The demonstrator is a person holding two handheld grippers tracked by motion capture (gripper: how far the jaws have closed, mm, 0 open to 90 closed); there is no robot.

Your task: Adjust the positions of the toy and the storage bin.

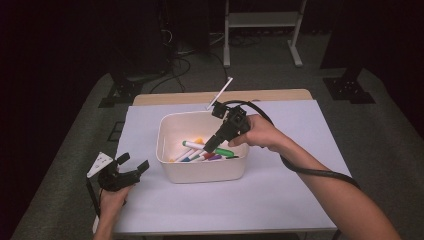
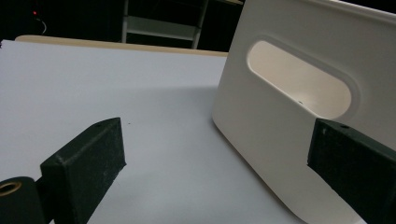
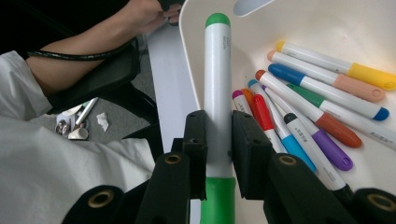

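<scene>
High view: the right gripper (image 1: 209, 146) is seen at the centre of the frame, tilted down into the white bin (image 1: 170, 131), its jaws closed on a green marker (image 1: 220, 151) that lies crosswise over the other markers (image 1: 197, 156); much of the marker's barrel is covered by the jaws. The left gripper (image 1: 134, 164) is held at the lower left, just beside the bin's left wall, jaws spread apart with nothing between them.

Left gripper view: the two pads (image 2: 88, 163) are seen wide apart at the lower corners, the bin's handle wall (image 2: 261, 121) rising at the right; the bin's top is cut off.

Right gripper view: the green marker (image 3: 217, 84) is clamped mid-barrel between the pads (image 3: 196, 149), running up the frame's middle. It is white-bodied with a green tip and a green cap, the cap cut off at the bottom edge. Loose coloured markers (image 3: 322, 93) lie to the right.
</scene>
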